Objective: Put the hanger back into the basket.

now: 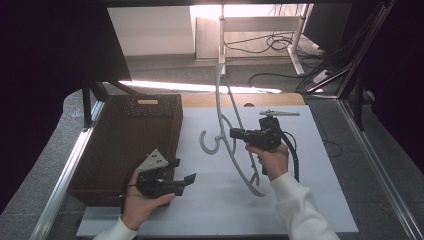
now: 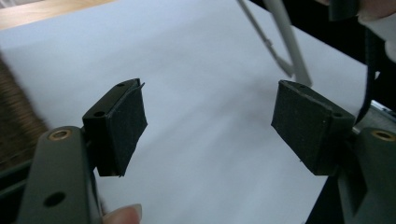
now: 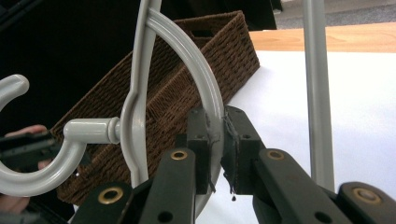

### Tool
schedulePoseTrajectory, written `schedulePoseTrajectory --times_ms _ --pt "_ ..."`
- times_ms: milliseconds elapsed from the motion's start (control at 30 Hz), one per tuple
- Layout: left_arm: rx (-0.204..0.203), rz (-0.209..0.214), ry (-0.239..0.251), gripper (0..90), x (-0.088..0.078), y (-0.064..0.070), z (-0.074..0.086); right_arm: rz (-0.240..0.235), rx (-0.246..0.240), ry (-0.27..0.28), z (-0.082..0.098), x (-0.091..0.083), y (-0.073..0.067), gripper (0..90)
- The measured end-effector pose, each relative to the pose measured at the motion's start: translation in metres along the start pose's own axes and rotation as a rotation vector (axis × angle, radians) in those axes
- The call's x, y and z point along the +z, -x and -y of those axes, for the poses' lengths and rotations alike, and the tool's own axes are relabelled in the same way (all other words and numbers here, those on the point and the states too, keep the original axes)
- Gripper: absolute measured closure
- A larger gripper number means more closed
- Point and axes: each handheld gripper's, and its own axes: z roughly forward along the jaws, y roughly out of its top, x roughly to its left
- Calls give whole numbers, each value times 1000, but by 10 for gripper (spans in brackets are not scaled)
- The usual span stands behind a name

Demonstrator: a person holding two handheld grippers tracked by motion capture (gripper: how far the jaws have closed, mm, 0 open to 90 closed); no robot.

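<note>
My right fingers clench the pale grey plastic hanger above the bench; left fingers, spread empty, should next close on it beside the brown wicker basket.

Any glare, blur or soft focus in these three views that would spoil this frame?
High view: strong glare on the floor beyond the table, dark corners. Left gripper view: basket edge smeared, open jaws sharp. Right gripper view: hanger and basket crisp at the clamped jaws; left side very dark.
</note>
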Motion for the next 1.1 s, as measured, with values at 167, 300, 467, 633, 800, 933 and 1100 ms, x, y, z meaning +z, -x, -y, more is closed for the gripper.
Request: schedulePoseTrajectory --times_ms 167,300,467,633,800,933,1100 --pt "-11 13 12 269 18 11 -11 7 13 27 0 -3 2 813" --pt "-34 39 24 288 33 16 -18 15 30 56 2 -2 6 813" --pt "-74 65 40 314 54 22 -22 21 57 85 4 -1 9 813" --pt "-104 91 50 346 72 29 -24 12 82 110 5 -1 11 813" --pt "-134 115 51 394 86 29 -26 14 87 123 7 -1 12 813" --pt "-159 136 66 459 94 27 -27 21 101 151 8 -1 13 813" --pt "-196 154 95 527 103 27 -29 16 128 171 10 0 15 813"
